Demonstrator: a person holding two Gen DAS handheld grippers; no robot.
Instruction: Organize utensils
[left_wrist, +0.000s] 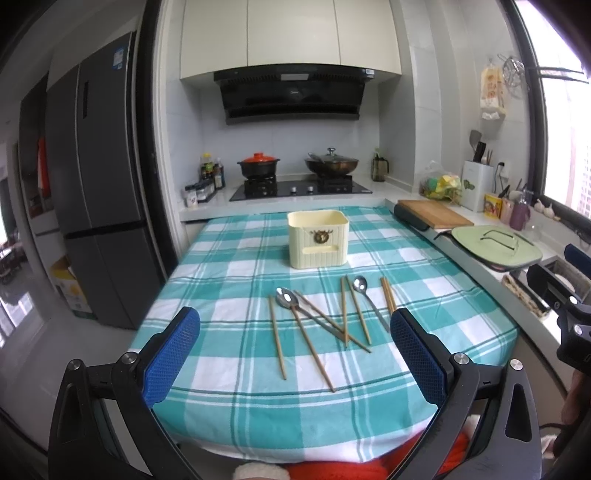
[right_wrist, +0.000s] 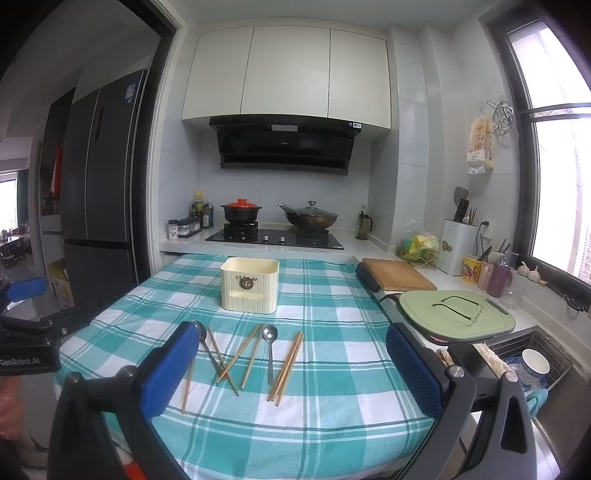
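Several wooden chopsticks (left_wrist: 307, 339) and two metal spoons (left_wrist: 287, 297) lie scattered on the teal checked tablecloth (left_wrist: 236, 398), in front of a cream utensil holder (left_wrist: 318, 239). My left gripper (left_wrist: 295, 354) is open and empty, held above the table's near edge. In the right wrist view the chopsticks (right_wrist: 286, 365), a spoon (right_wrist: 270, 334) and the holder (right_wrist: 249, 285) show too. My right gripper (right_wrist: 291, 369) is open and empty, above the near edge.
A stove with a red-lidded pot (left_wrist: 258, 166) and a wok (left_wrist: 331, 163) stands behind the table. A wooden board (right_wrist: 397, 278), a green lidded tray (right_wrist: 458, 314) and a sink (right_wrist: 532, 363) lie on the right. A fridge (left_wrist: 96, 192) stands left.
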